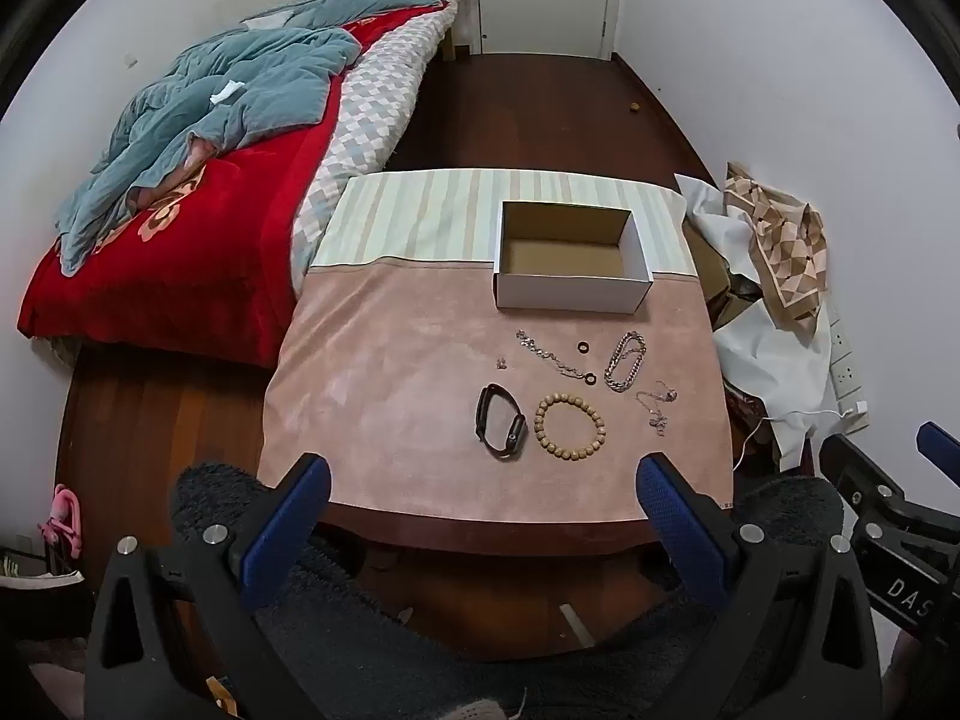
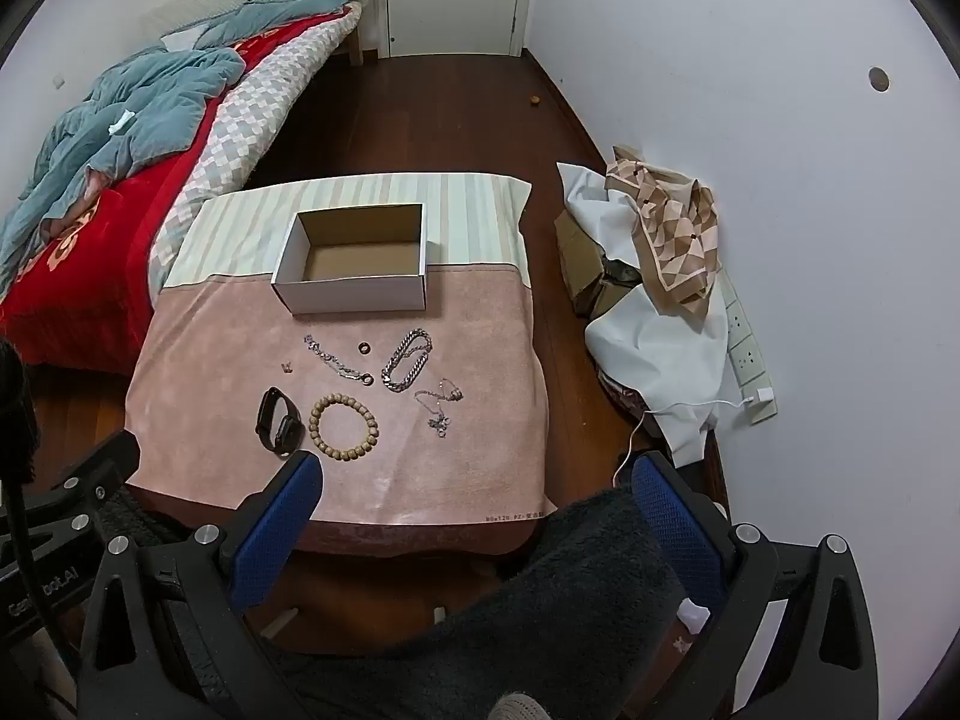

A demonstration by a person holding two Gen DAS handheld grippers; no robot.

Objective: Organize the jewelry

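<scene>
Presently: left hand-held gripper [image 1: 483,483] and right hand-held gripper [image 2: 474,480] spread wide, nothing held. Round wooden-bead bracelet [image 1: 569,426] lies before the empty white cardboard box [image 1: 570,294] on the pink-covered tabletop [image 1: 384,408] (best pinched across one side).

Even, soft indoor light, no glare. Both views sharp at centre, heavy fisheye bending at edges, black vignette corners. Faint shadow beside box [image 1: 573,276].
</scene>
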